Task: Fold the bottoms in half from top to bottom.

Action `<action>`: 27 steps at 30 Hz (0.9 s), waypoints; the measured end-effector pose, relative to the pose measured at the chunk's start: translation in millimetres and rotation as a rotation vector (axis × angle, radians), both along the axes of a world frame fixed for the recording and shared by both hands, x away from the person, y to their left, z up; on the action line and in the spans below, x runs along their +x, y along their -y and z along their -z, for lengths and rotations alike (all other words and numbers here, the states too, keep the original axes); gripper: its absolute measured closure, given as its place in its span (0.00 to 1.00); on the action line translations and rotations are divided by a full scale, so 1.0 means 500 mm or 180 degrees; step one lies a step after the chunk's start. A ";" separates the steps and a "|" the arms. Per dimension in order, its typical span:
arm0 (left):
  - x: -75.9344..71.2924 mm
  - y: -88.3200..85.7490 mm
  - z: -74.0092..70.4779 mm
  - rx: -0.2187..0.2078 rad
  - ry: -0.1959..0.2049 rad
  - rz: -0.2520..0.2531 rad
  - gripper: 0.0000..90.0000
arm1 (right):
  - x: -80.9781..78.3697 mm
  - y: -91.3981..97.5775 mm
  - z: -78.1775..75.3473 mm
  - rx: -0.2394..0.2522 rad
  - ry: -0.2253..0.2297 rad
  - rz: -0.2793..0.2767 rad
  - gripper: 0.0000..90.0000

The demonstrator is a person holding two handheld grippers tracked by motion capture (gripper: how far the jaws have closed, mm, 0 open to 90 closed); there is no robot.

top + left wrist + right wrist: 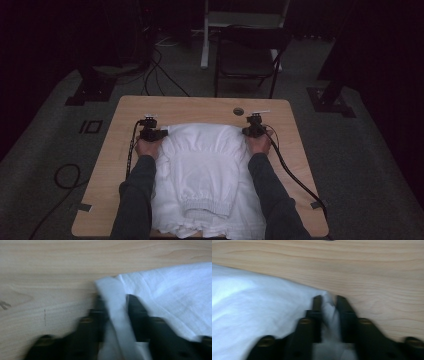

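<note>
A white garment point(202, 165) with an elastic ribbed cuff lies spread on the wooden table point(200, 106). My left gripper point(159, 133) is at its far left corner, and the left gripper view shows its black jaws shut on a fold of the white cloth point(115, 302). At the far right corner my right gripper point(248, 131) is likewise shut, a pinch of the cloth point(328, 305) squeezed between its jaws. Both forearms in dark sleeves lie along the garment's sides.
A round hole point(238, 111) sits in the table near its far edge. Behind the table stands a dark chair point(247, 57), and cables point(160, 75) run over the grey floor. Black cables trail from both grippers across the table.
</note>
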State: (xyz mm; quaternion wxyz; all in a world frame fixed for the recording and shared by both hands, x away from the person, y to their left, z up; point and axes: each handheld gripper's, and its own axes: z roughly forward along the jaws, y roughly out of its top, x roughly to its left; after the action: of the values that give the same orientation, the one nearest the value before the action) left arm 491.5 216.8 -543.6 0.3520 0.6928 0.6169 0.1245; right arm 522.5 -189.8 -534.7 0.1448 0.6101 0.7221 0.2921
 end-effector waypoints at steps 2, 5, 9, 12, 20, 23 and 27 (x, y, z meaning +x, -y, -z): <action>0.000 -0.009 0.000 -0.0185 -0.0045 -0.0015 0.97 | 0.003 0.005 -0.001 0.0082 -0.0048 -0.0016 0.96; -0.001 -0.028 -0.012 -0.0481 0.0031 -0.0039 0.98 | 0.004 0.019 -0.006 0.0223 -0.0021 -0.0014 0.97; -0.007 -0.048 -0.041 -0.0762 0.0220 -0.0038 0.98 | 0.005 0.040 -0.031 0.0335 0.0148 -0.0058 0.97; -0.006 -0.047 -0.062 -0.0730 0.0269 0.0034 0.98 | 0.005 0.052 -0.062 0.0421 0.0290 -0.0094 0.98; -0.011 -0.044 -0.129 -0.0952 0.0573 0.0174 0.98 | 0.000 0.068 -0.132 0.0435 0.0586 -0.0209 0.98; -0.017 -0.047 -0.138 -0.0975 0.0598 0.0210 0.98 | -0.010 0.073 -0.149 0.0435 0.0657 -0.0279 0.98; -0.033 -0.048 -0.148 -0.0952 0.0619 0.0305 0.98 | -0.032 0.081 -0.163 0.0534 0.0748 -0.0394 0.98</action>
State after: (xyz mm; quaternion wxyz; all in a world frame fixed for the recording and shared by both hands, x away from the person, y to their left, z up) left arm 474.8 241.0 -469.5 0.5146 0.6461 0.5578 0.0809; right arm 506.7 -230.4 -453.2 0.1586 0.5360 0.7095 0.4291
